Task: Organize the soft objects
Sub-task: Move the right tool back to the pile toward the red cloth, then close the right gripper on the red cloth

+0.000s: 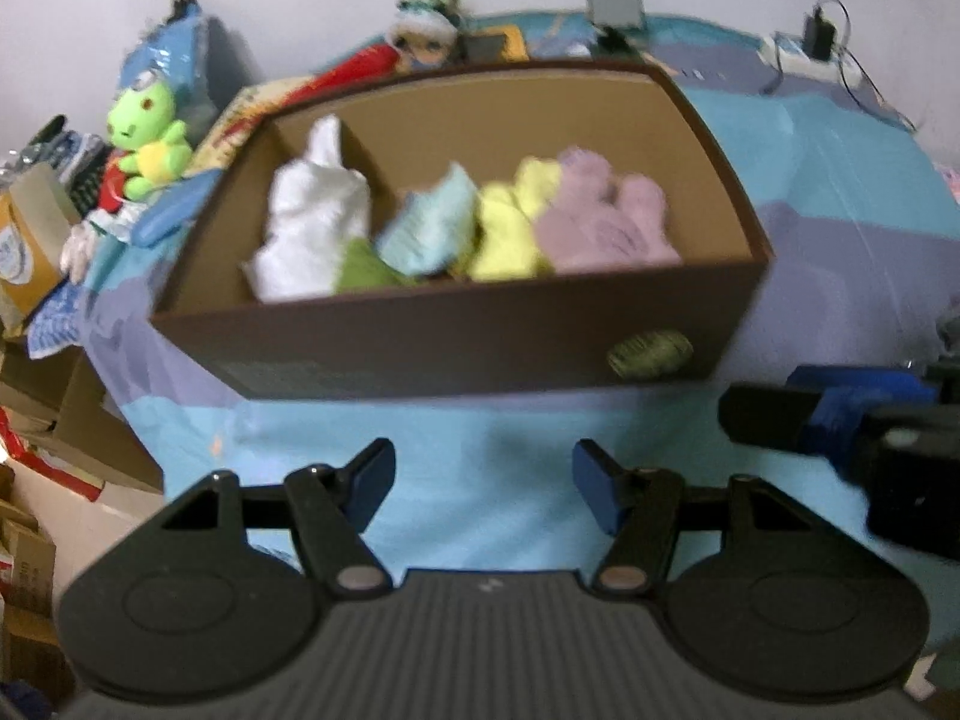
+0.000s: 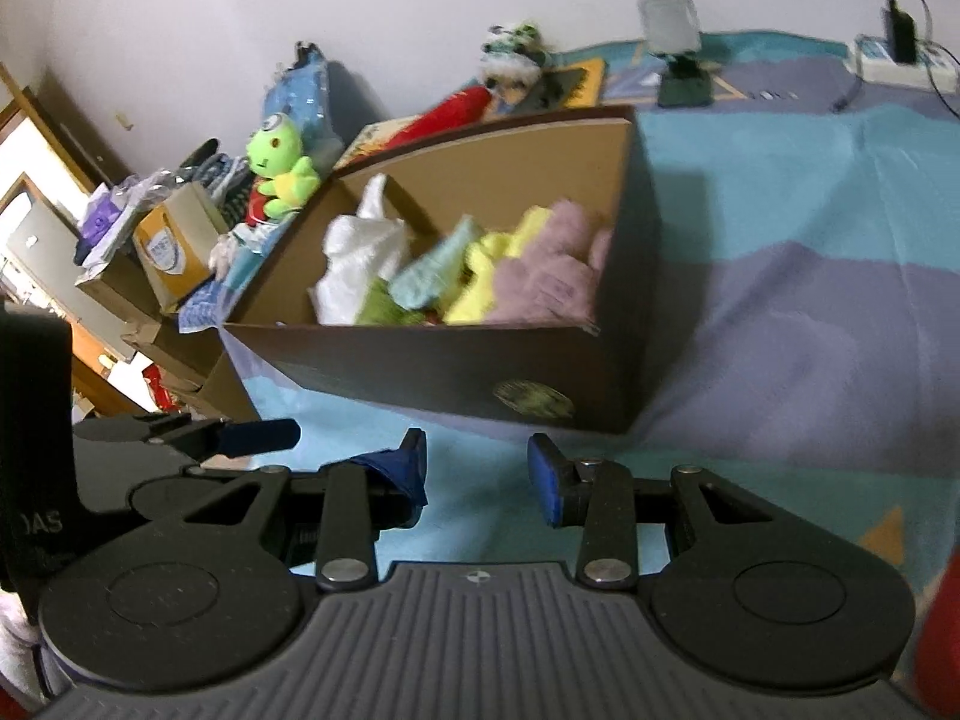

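**Soft cloths packed in a brown box on a blue bed cover**

Soft folded cloths fill a brown cardboard box (image 1: 456,330) that sits on a bed cover (image 1: 480,432) banded in light blue and lilac. A cardboard divider (image 1: 360,162) splits the inside. A white cloth (image 1: 312,228) stands against that divider, near the left end as the left wrist view shows it. To its right lie a green cloth (image 1: 360,270) low down, a pale blue cloth (image 1: 429,228), a yellow cloth (image 1: 510,228) and a pink cloth (image 1: 600,222), pressed side by side. Motion blur softens their edges, so exact folds cannot be told. A round greenish label (image 1: 648,353) marks the near outer wall of the box.

Both grippers hang over the cover in front of the box, apart from it. The left gripper (image 1: 483,486) has its jaws spread wide with only the blue cover between them. The right gripper (image 2: 480,474) has its jaws at a moderate gap, also with nothing between them; blue padding on its left finger looks loose and rumpled.

Beyond the box, a green plush toy (image 1: 147,138) sits at the bed's left edge, with a small doll (image 1: 423,30) in a knitted hat near the wall. A phone stand (image 2: 675,54) and a white power strip (image 2: 900,63) lie by the wall farther right. Cardboard cartons (image 2: 174,252) crowd the space left of the bed.
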`<state>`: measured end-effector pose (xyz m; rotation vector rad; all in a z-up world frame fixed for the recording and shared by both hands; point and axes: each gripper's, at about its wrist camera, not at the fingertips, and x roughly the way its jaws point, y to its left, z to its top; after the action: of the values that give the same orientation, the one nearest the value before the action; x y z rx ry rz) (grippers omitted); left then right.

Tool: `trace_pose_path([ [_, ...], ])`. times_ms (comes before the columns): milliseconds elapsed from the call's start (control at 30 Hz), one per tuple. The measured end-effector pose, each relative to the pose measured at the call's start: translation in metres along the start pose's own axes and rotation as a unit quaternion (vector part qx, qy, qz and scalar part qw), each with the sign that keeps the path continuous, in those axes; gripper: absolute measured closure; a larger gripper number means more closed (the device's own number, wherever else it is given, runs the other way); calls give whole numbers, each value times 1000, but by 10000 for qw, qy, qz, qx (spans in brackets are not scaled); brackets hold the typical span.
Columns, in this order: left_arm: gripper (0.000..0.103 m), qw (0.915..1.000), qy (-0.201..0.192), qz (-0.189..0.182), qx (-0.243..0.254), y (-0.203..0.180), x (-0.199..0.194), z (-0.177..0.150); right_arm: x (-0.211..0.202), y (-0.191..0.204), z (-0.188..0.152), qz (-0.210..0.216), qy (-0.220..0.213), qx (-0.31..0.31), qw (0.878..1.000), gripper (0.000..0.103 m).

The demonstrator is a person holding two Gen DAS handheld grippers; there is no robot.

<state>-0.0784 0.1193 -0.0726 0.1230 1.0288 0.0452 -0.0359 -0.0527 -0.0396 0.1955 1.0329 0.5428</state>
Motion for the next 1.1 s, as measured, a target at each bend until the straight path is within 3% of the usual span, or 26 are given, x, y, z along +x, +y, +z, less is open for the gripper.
trace_pose_path([
  [200, 38, 9977, 200, -520, 396, -47, 7, -8, -21, -44, -11, -247, -65, 420, 9988, 82],
  [333, 36, 9903, 154, -1094, 839, -91, 3, -8, -46, -78, -19, -562, -266, 656, 9959, 82],
  [467, 34, 9746, 94, -1781, 1355, -138, -3, -10, -81, -118, -31, -1055, -515, 912, 9889, 82],
  [567, 33, 9582, 177, -2293, 1703, -172, -4, -14, -108, -146, -41, -1375, -705, 1221, 9804, 82],
  [767, 32, 9299, 390, -2973, 2129, -224, -2, -17, -148, -194, -61, -1765, -964, 1944, 9601, 82],
  [1000, 32, 9163, 487, -3286, 2238, -256, 13, -12, -142, -225, -81, -1363, -699, 2789, 9480, 82],
  [1033, 34, 9153, 516, -3311, 2234, -259, 16, -12, -137, -226, -83, -1270, -620, 2881, 9471, 82],
  [1100, 50, 9118, 585, -3366, 2280, -263, 20, -14, -128, -224, -86, -995, -445, 3013, 9473, 81],
])
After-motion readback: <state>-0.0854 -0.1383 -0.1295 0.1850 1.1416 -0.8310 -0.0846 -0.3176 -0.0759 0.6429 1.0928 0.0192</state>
